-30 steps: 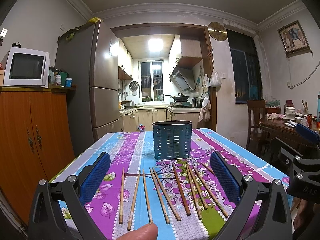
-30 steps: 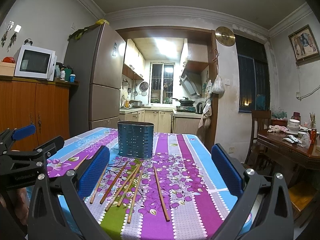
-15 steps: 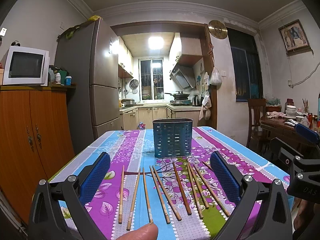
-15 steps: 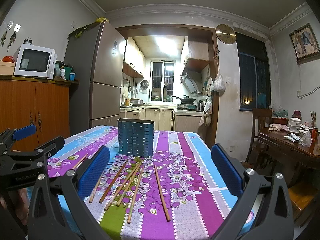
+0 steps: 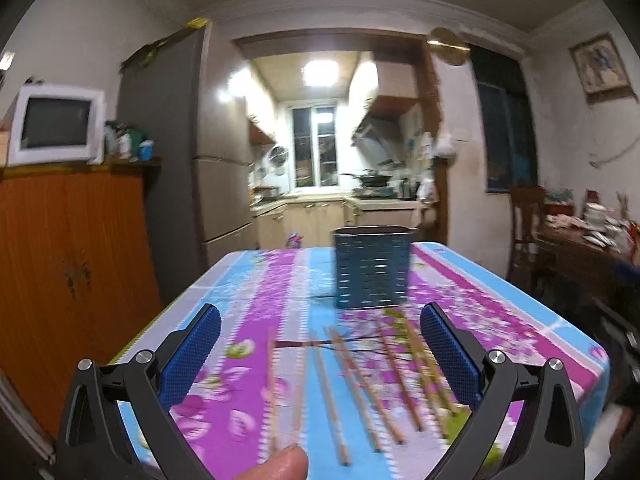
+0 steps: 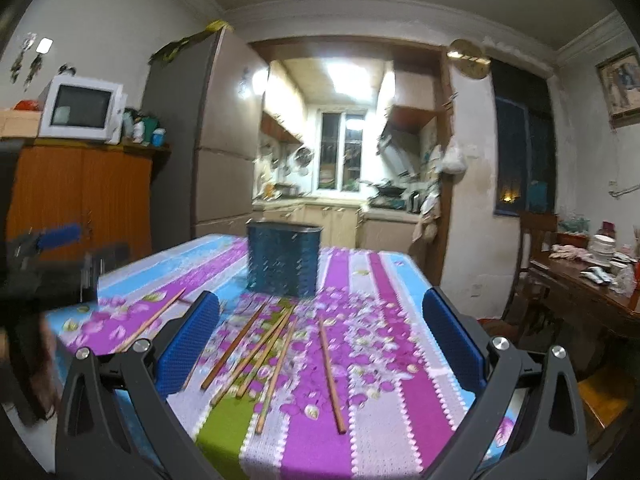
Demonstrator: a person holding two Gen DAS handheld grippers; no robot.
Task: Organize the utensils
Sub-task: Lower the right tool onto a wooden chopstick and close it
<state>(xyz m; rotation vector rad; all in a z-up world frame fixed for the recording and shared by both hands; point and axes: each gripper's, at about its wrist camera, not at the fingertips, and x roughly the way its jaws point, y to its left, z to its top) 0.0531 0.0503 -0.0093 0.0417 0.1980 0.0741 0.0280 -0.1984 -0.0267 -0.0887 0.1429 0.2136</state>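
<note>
Both grippers hover above the near edge of the worktop (image 6: 400, 400) with their fingers spread wide and nothing between them: the left gripper (image 5: 320, 356) and the right gripper (image 6: 320, 340) each show two blue pads standing far apart. Just beyond and below the fingers lie the wooden chopsticks (image 5: 356, 376), loose on the flowered cloth, their long axes running mostly away from the cameras toward the holder, fanned a little. In the right wrist view one chopstick (image 6: 330, 376) lies apart from the cluster, near the middle of that gripper's opening, so I judge the right hand better placed for it, closing across its length. The left side has several sticks under its span. Farther back stands the dark slotted utensil holder (image 5: 372, 268), upright and seemingly empty, though its inside is hidden. Both views are motion-blurred, so the count of sticks and any overlaps are hard to make out. A fingertip (image 5: 284, 464) intrudes at the bottom of the left view.
</note>
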